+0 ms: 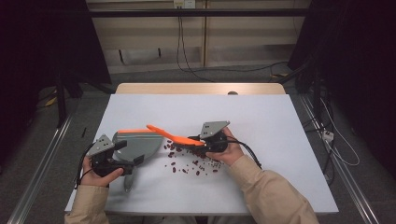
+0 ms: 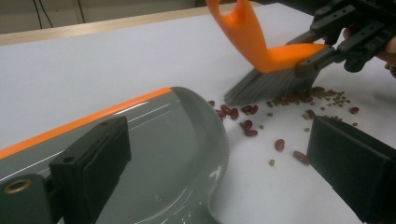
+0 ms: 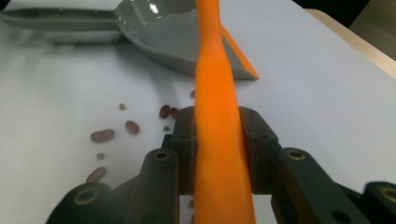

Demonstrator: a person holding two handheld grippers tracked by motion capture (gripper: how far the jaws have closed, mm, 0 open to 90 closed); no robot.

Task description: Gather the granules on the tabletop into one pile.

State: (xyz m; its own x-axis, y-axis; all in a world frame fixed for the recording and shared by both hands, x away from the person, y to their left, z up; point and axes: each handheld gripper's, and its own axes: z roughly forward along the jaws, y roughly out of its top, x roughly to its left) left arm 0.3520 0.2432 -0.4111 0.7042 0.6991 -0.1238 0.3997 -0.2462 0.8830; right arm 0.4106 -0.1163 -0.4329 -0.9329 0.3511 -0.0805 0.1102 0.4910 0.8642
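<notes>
An orange hand brush with grey bristles rests tilted on a scatter of red beans and small green ones. My right gripper is shut on its handle, with a pad on each side. A grey dustpan with an orange front lip lies flat to the left of the beans, its handle toward the table's near edge. My left gripper hovers over the pan's rear. Its jaws stand wide apart, one over the pan, one over the table.
The white table top stretches far to the right and back, ending in a wooden strip. Cables run over the floor behind and to the right. Loose beans lie beside the right gripper.
</notes>
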